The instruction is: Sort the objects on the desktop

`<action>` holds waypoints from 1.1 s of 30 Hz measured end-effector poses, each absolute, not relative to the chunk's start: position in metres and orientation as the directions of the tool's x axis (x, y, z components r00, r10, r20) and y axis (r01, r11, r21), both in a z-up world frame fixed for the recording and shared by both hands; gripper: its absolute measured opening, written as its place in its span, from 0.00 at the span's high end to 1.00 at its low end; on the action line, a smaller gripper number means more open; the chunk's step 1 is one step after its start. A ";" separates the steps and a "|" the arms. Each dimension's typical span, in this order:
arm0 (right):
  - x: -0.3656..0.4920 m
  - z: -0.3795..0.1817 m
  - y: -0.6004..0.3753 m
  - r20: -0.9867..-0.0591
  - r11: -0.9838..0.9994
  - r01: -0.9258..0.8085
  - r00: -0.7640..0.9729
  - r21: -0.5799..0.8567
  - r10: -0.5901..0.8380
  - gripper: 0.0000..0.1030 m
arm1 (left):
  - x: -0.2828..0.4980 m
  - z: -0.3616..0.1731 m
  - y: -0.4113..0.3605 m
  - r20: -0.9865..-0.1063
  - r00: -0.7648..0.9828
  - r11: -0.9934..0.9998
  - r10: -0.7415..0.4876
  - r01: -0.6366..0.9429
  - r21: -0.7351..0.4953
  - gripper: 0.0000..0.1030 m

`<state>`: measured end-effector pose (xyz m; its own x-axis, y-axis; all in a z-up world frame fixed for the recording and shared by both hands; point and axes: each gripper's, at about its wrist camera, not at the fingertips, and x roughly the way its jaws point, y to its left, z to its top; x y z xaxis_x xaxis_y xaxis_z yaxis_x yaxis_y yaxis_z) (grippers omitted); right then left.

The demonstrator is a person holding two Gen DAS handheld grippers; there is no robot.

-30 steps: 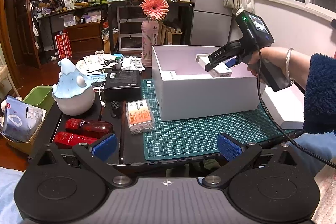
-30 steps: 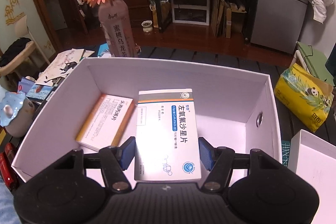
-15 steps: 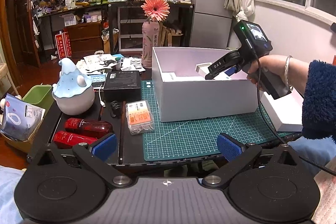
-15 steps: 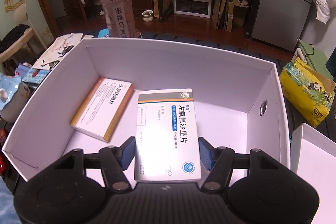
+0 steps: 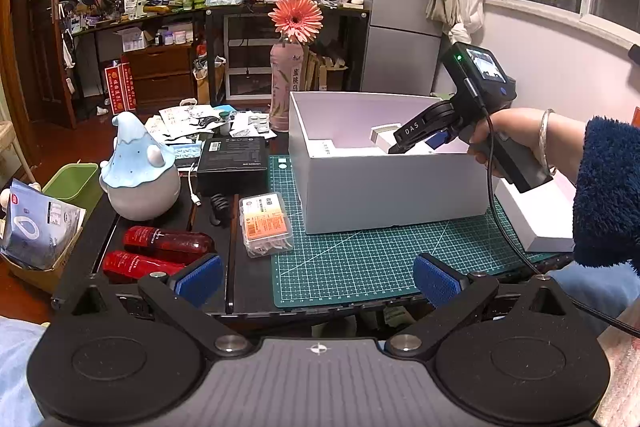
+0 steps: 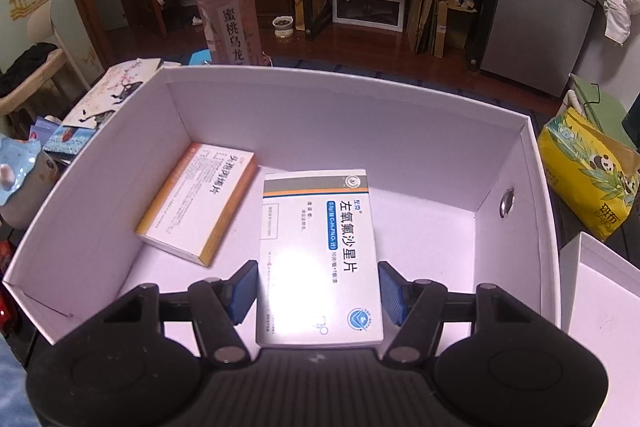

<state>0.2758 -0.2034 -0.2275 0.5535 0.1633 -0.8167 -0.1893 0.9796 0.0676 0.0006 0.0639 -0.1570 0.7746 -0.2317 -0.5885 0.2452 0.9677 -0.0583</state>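
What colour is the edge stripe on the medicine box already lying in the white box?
Orange, along the medicine box; clearest in the right wrist view.

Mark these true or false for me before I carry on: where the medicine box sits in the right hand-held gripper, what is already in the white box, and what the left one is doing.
1. The right hand-held gripper grips a white and blue medicine box over the open white box. True.
2. The white box holds nothing yet. False: an orange-edged medicine box lies on its floor, at the left.
3. The left hand-held gripper holds a red bottle. False: it is open and holds nothing; the two red bottles lie on the desk.
4. A clear case with an orange label lies outside the white box, beside the green cutting mat. True.
5. The flower stands inside the white box. False: the flower bottle stands behind it.
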 end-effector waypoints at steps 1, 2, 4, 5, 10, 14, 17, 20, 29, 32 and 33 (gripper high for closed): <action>0.276 -0.226 -0.203 -0.815 0.979 -0.192 0.556 0.066 0.164 0.40 | 0.001 -0.157 0.064 -0.588 0.775 0.968 -0.232 0.245 -0.058 0.00; 0.277 -0.225 -0.202 -0.814 0.979 -0.196 0.557 0.062 0.163 0.40 | 0.001 -0.157 0.064 -0.587 0.776 0.968 -0.232 0.245 -0.058 0.00; 0.277 -0.223 -0.201 -0.815 0.978 -0.201 0.555 0.061 0.165 0.40 | 0.001 -0.158 0.064 -0.586 0.777 0.968 -0.231 0.243 -0.060 0.00; 0.278 -0.223 -0.201 -0.815 0.977 -0.201 0.554 0.067 0.170 0.40 | 0.001 -0.158 0.064 -0.584 0.778 0.968 -0.232 0.243 -0.060 0.00; 0.278 -0.225 -0.199 -0.813 0.976 -0.192 0.551 0.098 0.190 0.40 | -0.003 -0.157 0.063 -0.572 0.786 0.967 -0.235 0.250 -0.054 0.00; 0.279 -0.227 -0.193 -0.814 0.976 -0.191 0.548 0.101 0.191 0.40 | -0.006 -0.155 0.064 -0.561 0.792 0.966 -0.242 0.254 -0.058 0.00; 0.284 -0.224 -0.187 -0.811 0.977 -0.181 0.551 0.112 0.195 0.40 | -0.007 -0.154 0.067 -0.553 0.795 0.965 -0.249 0.253 -0.070 0.00; 0.291 -0.220 -0.181 -0.811 0.979 -0.165 0.551 0.122 0.194 0.40 | -0.009 -0.153 0.070 -0.545 0.798 0.964 -0.258 0.254 -0.084 0.00; 0.321 -0.221 -0.171 -0.853 0.987 -0.125 0.499 0.101 0.151 0.40 | -0.010 -0.152 0.074 -0.529 0.802 0.960 -0.275 0.258 -0.109 0.00; 0.328 -0.226 -0.174 -0.869 0.985 -0.099 0.465 0.140 0.170 0.40 | -0.011 -0.152 0.074 -0.525 0.805 0.960 -0.275 0.260 -0.103 0.00; 0.331 -0.228 -0.174 -0.875 0.984 -0.092 0.450 0.152 0.177 0.40 | -0.011 -0.152 0.073 -0.525 0.806 0.960 -0.273 0.261 -0.099 0.00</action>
<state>0.3310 -0.1744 -0.2282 0.4502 0.1769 -0.8752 -0.0915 0.9842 0.1518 -0.0111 0.0730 -0.1522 0.8060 -0.2732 -0.5251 0.2609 0.9603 -0.0991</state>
